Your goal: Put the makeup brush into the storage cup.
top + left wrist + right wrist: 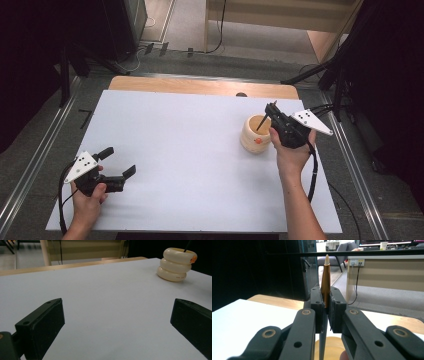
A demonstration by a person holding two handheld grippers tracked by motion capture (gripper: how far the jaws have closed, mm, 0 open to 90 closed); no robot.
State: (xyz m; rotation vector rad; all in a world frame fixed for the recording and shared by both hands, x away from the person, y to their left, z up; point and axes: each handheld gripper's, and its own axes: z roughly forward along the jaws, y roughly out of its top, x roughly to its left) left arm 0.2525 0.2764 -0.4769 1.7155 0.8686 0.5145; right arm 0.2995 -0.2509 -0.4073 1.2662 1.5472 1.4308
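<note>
Two tools work over the white bench (190, 150). The right tool (325, 302) is clamped on a pen (325, 280), whose gold barrel and pale tip show in the right gripper view; from above, the pen slants into the cream ringed holder (256, 134). The left tool (120, 162) gapes wide, well apart. The holder's small print (178, 278) is unreadable.

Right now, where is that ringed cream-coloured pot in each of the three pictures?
High view: the pot stands right of centre on the white sheet, beside the right tongs.
Left gripper view: it stands top right, far off beyond the open tongs.
Right gripper view: a tan curved rim at the bottom edge, below the tongs, is probably the pot.
Shared landmark: the thin pen that the right tongs hold, its lower end in the pot.
</note>
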